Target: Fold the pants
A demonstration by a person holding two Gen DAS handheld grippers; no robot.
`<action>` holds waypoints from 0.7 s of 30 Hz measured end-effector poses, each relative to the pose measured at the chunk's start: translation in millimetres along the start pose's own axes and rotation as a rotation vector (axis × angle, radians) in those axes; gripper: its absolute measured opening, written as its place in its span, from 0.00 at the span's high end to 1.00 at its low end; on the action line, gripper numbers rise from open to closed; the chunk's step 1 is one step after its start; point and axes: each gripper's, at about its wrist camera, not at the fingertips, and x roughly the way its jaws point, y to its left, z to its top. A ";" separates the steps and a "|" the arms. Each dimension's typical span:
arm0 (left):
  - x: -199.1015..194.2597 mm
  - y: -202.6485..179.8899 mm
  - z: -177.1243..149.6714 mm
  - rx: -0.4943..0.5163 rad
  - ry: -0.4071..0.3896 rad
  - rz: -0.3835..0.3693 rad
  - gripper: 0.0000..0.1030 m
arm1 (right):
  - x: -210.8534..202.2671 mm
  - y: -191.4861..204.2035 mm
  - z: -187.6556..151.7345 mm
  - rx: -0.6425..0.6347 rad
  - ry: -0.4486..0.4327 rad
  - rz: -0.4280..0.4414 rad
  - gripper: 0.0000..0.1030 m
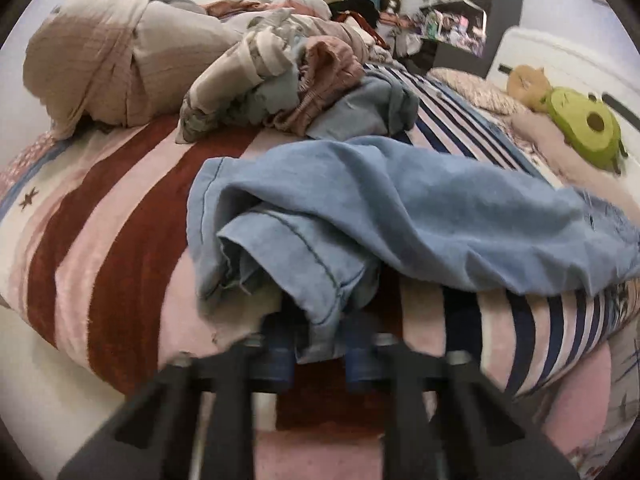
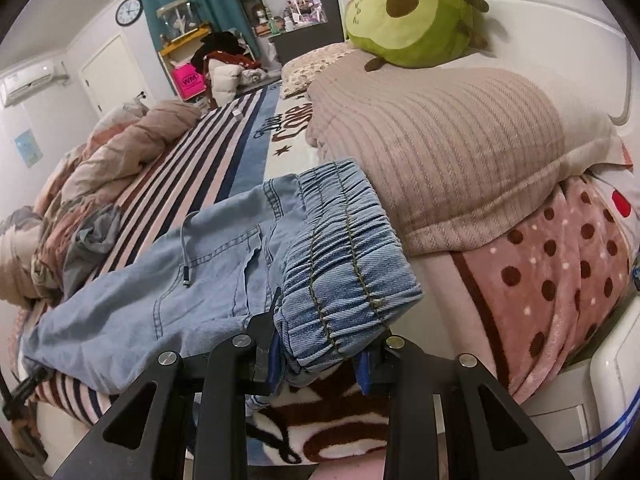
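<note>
while the pale blue denim pants [image 2: 208,264] lie stretched across the striped pink, red and navy blanket [image 1: 100,216] of the bed, both ends are gripped. in the right wrist view, the right gripper [image 2: 320,356] is seen with its blue-padded fingers [image 2: 273,354] pinching the gathered elastic waistband [image 2: 344,256], which is bunched thick between them and lifted off the blanket, just beside a ribbed beige pillow [image 2: 452,152]. a grey drawstring [image 2: 186,248] is draped over the front of the pants. in the left wrist view, the left gripper [image 1: 320,360] is held low at the bed's edge, its fingers [image 1: 358,364] pressed together on a thin fold of the hemmed leg cuff [image 1: 320,280]; the rest of the leg is crumpled in loose folds behind it. a pile of crumpled clothes [image 1: 288,92] is heaped further back on the bed, and a green avocado plush toy [image 2: 416,12] is propped on the pillows by the white headboard [image 2: 560,52].
</note>
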 end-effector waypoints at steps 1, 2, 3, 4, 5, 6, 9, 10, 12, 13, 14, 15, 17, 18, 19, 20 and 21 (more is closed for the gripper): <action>-0.3 2.4 1.8 -0.003 -0.014 0.050 0.96 | -1.5 0.3 1.4 0.013 -0.007 -0.001 0.78; -2.3 5.2 4.2 0.000 -0.032 0.108 0.97 | -3.4 0.0 2.2 0.026 -0.015 0.000 0.78; -5.4 10.5 7.8 -0.003 -0.050 0.156 0.97 | -5.3 -0.4 3.3 0.037 -0.023 0.000 0.78; -8.5 18.9 12.8 -0.021 -0.062 0.193 0.97 | -7.5 -0.9 4.2 0.047 -0.031 -0.004 0.78; -9.5 25.8 17.1 -0.033 -0.067 0.214 0.97 | -9.7 -0.3 5.8 0.056 -0.038 -0.011 0.78; -9.2 31.1 21.0 -0.036 -0.071 0.239 0.97 | -11.1 -0.6 5.7 0.060 -0.042 -0.012 0.78; -1.7 35.9 30.1 0.038 -0.097 0.396 0.94 | -15.5 1.1 6.3 0.073 -0.041 -0.009 0.78; 2.4 38.7 30.8 0.040 -0.097 0.411 0.92 | -15.9 1.3 6.0 0.072 -0.036 -0.010 0.78; 16.6 51.1 31.0 0.013 -0.051 0.403 0.89 | -14.2 2.3 3.6 0.065 -0.019 -0.030 0.78; 21.5 55.6 30.2 0.000 -0.035 0.413 0.83 | -11.9 1.7 2.2 0.063 -0.006 -0.037 0.78; 22.4 57.7 28.4 -0.008 -0.029 0.441 0.70 | -8.5 -1.0 -0.3 0.067 0.014 -0.044 0.78; 20.1 61.5 27.9 -0.023 -0.033 0.489 0.64 | -6.4 -2.5 -2.4 0.066 0.026 -0.049 0.76; 8.5 69.5 26.6 -0.064 -0.038 0.518 0.54 | -3.0 -5.8 -7.7 0.060 0.060 -0.070 0.72; 1.1 73.3 26.2 -0.088 -0.042 0.500 0.53 | -2.7 -8.1 -9.3 0.071 0.068 -0.066 0.68; -5.7 73.8 25.7 -0.099 -0.046 0.497 0.49 | -2.4 -10.4 -11.2 0.083 0.077 -0.058 0.66; -12.3 73.3 27.3 -0.098 -0.052 0.509 0.43 | -1.9 -13.2 -13.0 0.096 0.092 -0.045 0.59; -19.0 70.8 29.3 -0.092 -0.063 0.526 0.40 | -1.9 -15.2 -14.6 0.105 0.097 -0.034 0.49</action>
